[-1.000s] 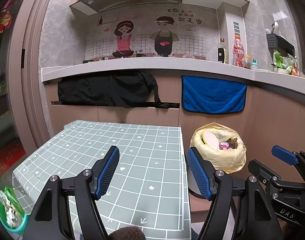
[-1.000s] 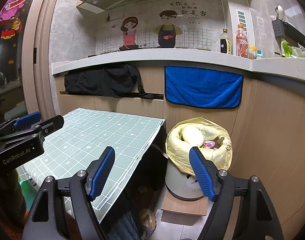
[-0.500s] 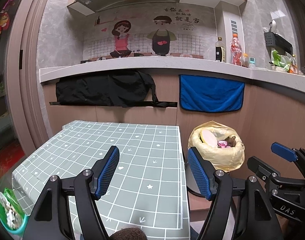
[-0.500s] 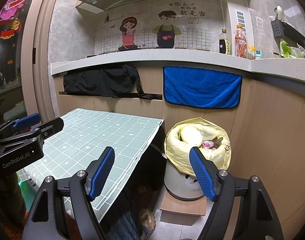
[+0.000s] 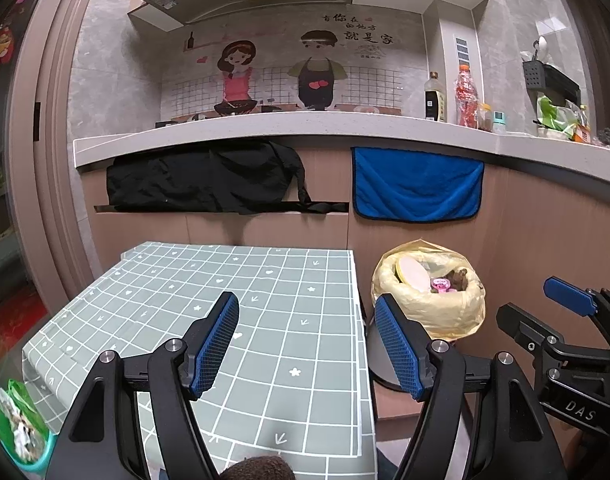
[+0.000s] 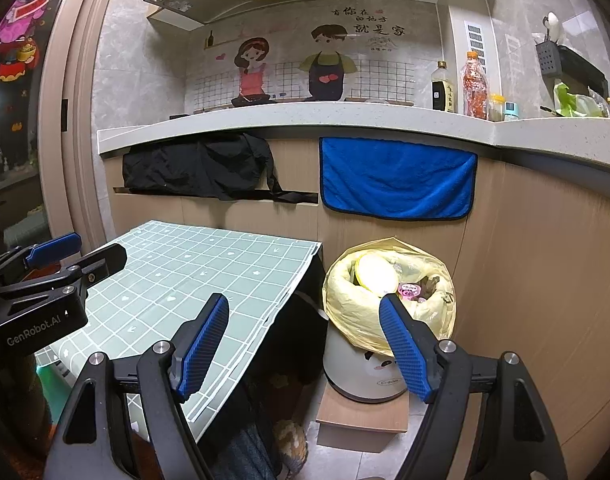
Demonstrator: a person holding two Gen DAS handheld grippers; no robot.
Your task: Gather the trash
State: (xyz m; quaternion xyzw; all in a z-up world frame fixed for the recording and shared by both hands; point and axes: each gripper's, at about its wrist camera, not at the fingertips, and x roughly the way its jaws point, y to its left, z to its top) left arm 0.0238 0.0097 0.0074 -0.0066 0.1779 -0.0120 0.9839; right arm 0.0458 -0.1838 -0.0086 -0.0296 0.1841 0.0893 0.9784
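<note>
A bin lined with a yellow bag [image 5: 425, 308] [image 6: 357, 320] stands on a low wooden stool [image 6: 361, 412] to the right of the table. In the bag lie a pale round lid [image 6: 375, 274], a pink wrapper [image 6: 409, 291] and brown scraps. My left gripper [image 5: 305, 306] hangs open over the green checked tablecloth [image 5: 177, 284], with nothing between its blue pads. My right gripper [image 6: 303, 304] is open too and holds nothing; it hovers off the table's right edge [image 6: 289, 292], short of the bin. Each gripper shows at the edge of the other's view.
A kitchen counter [image 5: 265, 128] runs along the back, with a black bag [image 5: 201, 180] and a blue towel [image 5: 417, 184] hanging below it. Bottles [image 5: 465, 96] stand on top. A small teal bin with a green bag [image 5: 19, 436] sits at the lower left.
</note>
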